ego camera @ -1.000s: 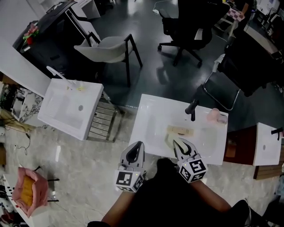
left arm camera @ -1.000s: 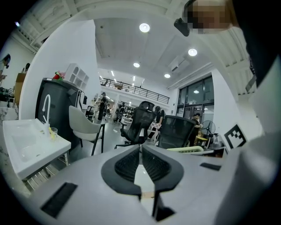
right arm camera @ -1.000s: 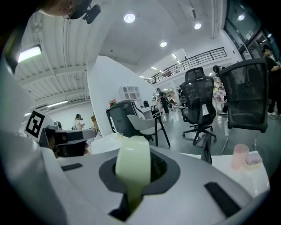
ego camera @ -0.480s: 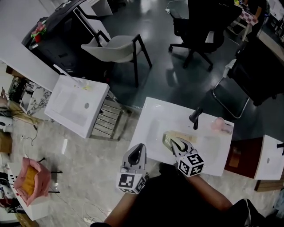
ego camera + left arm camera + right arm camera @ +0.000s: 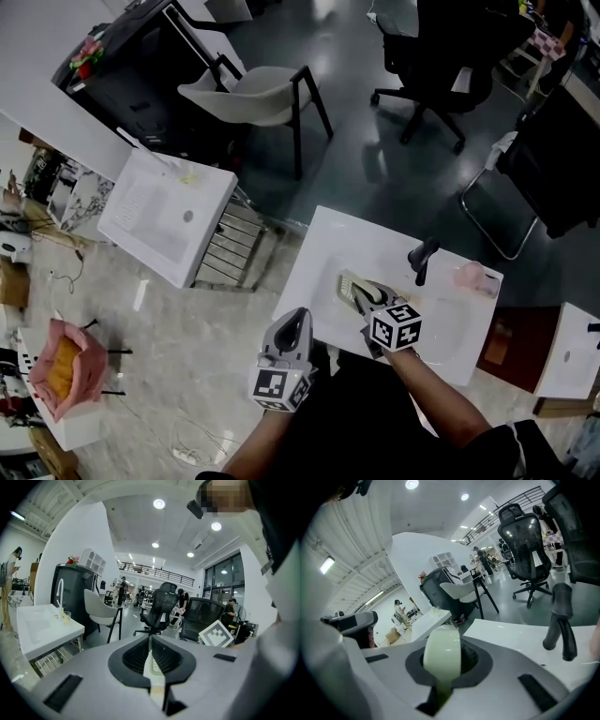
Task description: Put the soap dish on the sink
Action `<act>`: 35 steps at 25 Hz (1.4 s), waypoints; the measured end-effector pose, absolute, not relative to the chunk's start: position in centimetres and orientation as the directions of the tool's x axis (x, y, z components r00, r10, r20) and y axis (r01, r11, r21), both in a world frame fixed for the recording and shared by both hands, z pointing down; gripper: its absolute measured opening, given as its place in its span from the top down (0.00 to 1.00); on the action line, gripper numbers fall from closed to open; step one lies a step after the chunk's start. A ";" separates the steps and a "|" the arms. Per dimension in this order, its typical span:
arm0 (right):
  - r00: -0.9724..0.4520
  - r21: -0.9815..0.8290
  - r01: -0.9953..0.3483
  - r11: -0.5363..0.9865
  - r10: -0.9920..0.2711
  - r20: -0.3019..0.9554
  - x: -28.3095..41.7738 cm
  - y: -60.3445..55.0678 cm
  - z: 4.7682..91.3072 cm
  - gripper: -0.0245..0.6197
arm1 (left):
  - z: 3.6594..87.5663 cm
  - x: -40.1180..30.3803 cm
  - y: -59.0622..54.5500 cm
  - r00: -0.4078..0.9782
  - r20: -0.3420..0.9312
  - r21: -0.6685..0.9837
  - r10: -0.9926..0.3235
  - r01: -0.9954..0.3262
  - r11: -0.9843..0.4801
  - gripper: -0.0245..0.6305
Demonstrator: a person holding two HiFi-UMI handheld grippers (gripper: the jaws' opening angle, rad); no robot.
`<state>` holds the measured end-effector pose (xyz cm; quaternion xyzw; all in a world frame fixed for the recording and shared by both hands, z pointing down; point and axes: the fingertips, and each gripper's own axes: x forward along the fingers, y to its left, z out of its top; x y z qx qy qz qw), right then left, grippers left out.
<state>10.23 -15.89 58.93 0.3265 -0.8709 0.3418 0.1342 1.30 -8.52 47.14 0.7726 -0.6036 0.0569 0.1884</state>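
The pale green soap dish (image 5: 349, 284) is gripped between the jaws of the right gripper (image 5: 366, 298) and held over the basin of the white sink (image 5: 323, 242), near the black faucet (image 5: 422, 259). The left gripper (image 5: 296, 317) is closed on nothing, just off the sink's front edge.

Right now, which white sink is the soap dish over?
The middle sink, right before the person: the right gripper holds the green soap dish over its basin, near the black faucet.
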 end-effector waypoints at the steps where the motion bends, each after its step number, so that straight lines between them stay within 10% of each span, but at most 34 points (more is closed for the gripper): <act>1: -0.751 -0.509 -0.660 0.553 -0.471 0.463 9.9 -16.4 59.3 0.95 | 47.4 0.9 -8.8 0.262 0.318 0.224 -0.911 -0.955 -0.197 0.93; 35: -0.621 -0.599 -0.777 0.195 -0.399 0.675 -0.7 -32.4 72.9 0.95 | 53.2 -9.8 -24.3 0.593 0.333 0.407 -0.733 -0.792 -0.456 0.93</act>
